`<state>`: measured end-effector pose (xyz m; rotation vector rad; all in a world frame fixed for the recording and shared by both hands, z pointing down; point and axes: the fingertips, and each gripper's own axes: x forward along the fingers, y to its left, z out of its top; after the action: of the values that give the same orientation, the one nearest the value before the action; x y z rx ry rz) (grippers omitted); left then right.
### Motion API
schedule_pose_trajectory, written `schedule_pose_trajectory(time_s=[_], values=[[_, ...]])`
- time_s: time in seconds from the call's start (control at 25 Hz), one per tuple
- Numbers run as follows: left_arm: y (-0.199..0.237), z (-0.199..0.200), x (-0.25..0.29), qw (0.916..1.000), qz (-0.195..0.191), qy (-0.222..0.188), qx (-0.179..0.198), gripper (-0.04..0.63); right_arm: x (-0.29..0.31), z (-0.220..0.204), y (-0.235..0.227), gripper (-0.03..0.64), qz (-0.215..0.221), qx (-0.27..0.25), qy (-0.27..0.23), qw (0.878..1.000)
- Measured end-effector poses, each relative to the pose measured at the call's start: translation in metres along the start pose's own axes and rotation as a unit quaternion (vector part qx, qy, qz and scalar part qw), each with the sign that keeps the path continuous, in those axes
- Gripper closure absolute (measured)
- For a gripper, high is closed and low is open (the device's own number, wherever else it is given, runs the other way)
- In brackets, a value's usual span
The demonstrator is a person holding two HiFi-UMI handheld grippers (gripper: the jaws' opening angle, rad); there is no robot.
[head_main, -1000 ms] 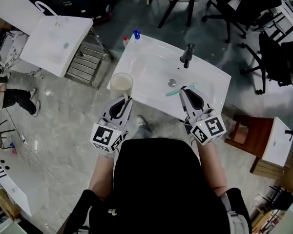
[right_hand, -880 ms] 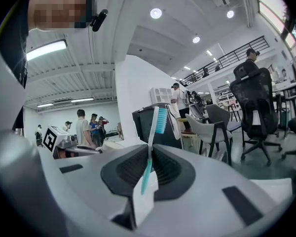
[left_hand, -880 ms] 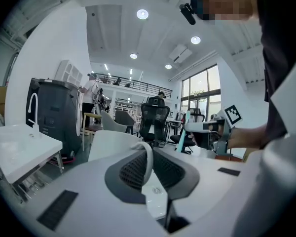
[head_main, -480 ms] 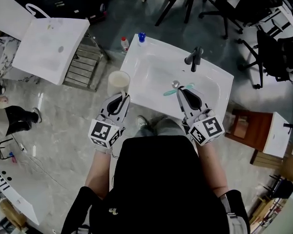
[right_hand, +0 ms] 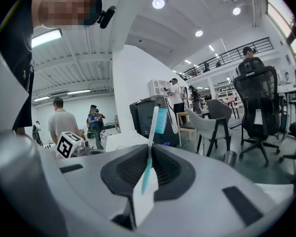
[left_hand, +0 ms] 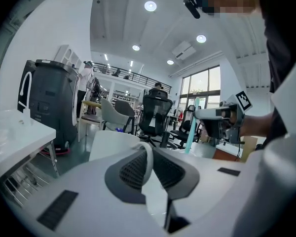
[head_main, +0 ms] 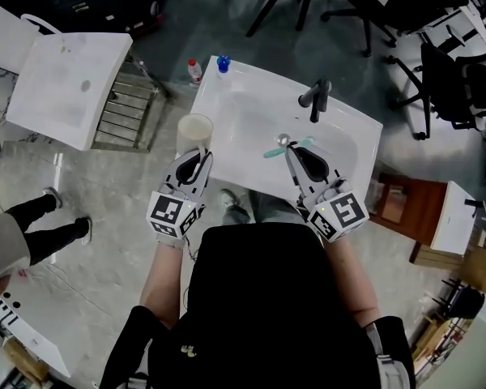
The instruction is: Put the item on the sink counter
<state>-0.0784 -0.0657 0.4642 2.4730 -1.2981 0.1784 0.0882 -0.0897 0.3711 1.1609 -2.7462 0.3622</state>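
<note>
A cream cup [head_main: 194, 130] hangs over the left rim of the white sink [head_main: 352, 140]. My left gripper [head_main: 193, 162] is shut on the cup's handle [left_hand: 147, 152], which runs between the ribbed pads. My right gripper [head_main: 294, 154] is shut on a teal toothbrush [head_main: 285, 147] held over the basin, close to the drain [head_main: 283, 138]. In the right gripper view the toothbrush [right_hand: 153, 132] stands upright between the pads, bristles [right_hand: 161, 120] on top. In the left gripper view the cup's white body [left_hand: 113, 141] shows past my left gripper [left_hand: 149, 157]. The right gripper [left_hand: 222, 120] shows there too, to the right.
A dark faucet [head_main: 314, 98] stands at the sink's far side. A blue-capped bottle [head_main: 223, 63] and a red-capped bottle [head_main: 194, 70] sit at its far left corner. A second white sink top [head_main: 61, 79] lies to the left, and a bystander's legs [head_main: 44, 225] are near it. Office chairs [head_main: 449, 71] stand behind.
Both grippers keep their holds and sit about where they were over the sink. The head view has shifted a little, and the bystander at the left has walked.
</note>
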Motion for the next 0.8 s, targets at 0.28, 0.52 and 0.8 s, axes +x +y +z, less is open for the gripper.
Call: schedule_pose_trajectory(time_s=[0.28, 0.52, 0.8], values=[[0.026, -0.012, 0.036, 1.0, 0.007, 0.005, 0.001, 0.549, 0.024, -0.006, -0.01, 0.569, 0.007, 0.0, 0.017, 1.0], [0.045, -0.025, 0.067, 1.0, -0.001, 0.009, 0.003, 0.549, 0.04, -0.011, -0.013, 0.569, 0.012, 0.002, 0.027, 1.0], [0.061, -0.038, 0.092, 0.9999, -0.007, 0.006, 0.013, 0.548, 0.044, -0.024, -0.015, 0.569, 0.008, 0.008, 0.046, 0.999]])
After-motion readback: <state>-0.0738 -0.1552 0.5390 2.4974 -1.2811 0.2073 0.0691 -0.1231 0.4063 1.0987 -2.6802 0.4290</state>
